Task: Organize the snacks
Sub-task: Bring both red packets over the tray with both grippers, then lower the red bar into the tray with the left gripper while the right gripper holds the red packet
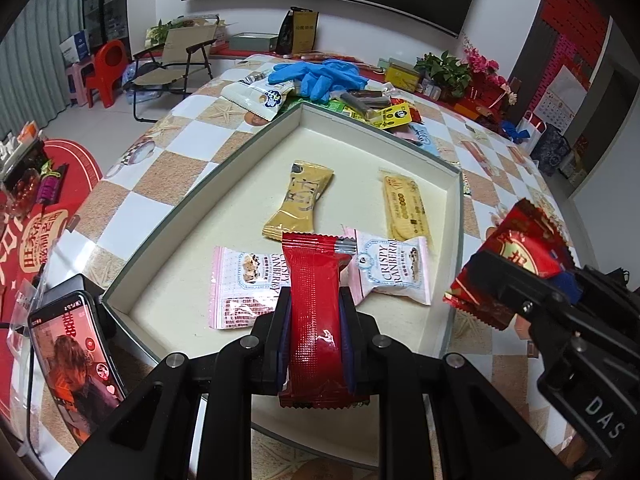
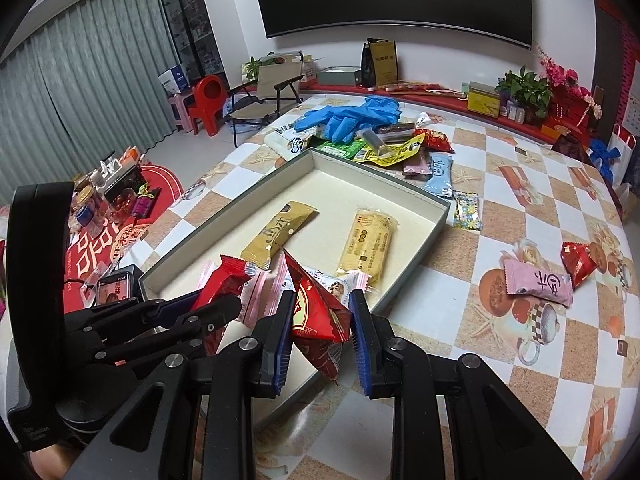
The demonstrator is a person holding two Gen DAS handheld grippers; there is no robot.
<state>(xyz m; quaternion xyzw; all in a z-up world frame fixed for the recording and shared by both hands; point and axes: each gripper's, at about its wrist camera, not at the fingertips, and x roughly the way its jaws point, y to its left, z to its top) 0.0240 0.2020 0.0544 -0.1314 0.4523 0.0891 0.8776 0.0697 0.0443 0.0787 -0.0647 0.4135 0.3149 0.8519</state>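
Over the checkered table (image 1: 192, 148), both grippers' fingers clamp glossy red snack packets (image 1: 316, 312).

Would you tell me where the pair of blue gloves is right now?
The blue gloves lie on the snack pile beyond the tray's far corner, centre-top in both wrist views.
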